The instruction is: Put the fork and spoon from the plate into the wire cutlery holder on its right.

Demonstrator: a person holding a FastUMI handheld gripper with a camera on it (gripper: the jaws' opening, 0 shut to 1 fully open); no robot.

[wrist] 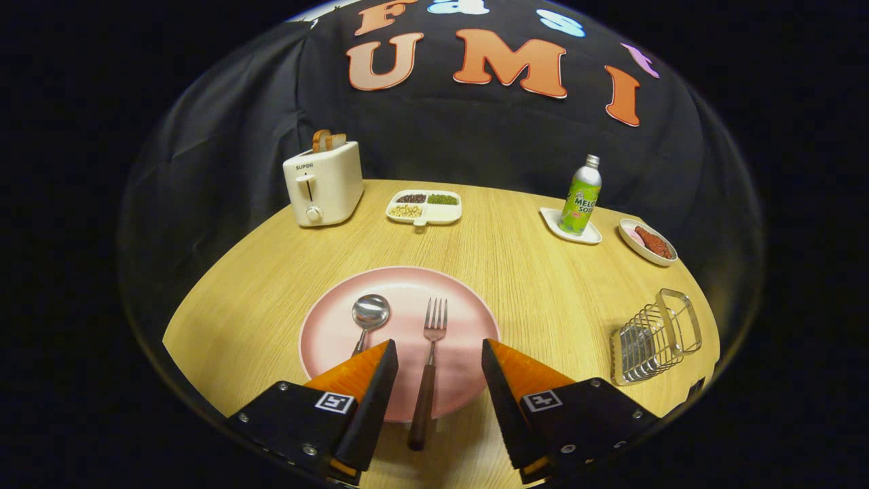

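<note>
Gripper: the gripper (438,353) is held spread wide above the near edge of the table (516,258), nothing gripped; each of the fingers (370,380) stands apart from the cutlery
Fork: the fork (428,367) is laid on the pink plate (468,319), tines pointing toward the far edge, dark handle passing between the fingers and overhanging the plate's near rim
Spoon: the spoon (368,316) is laid on the plate to the left of the fork, bowl toward the far edge, its handle partly hidden behind the left finger
Plate: set at the middle of the table's near edge, partly under the fingers
Wire cutlery holder: the wire cutlery holder (655,337) is placed near the right edge, well apart from the plate
Toaster: a white toaster (324,183) with bread in it is seen at the far left corner
Divided dish: a divided dish (425,206) with beans is set by the far edge
Bottle: a green bottle (581,197) is stood upright on a small white tray (592,236) toward the far right
Small bowl: a small bowl (647,242) with food is placed just beside that tray, by the right edge
</note>
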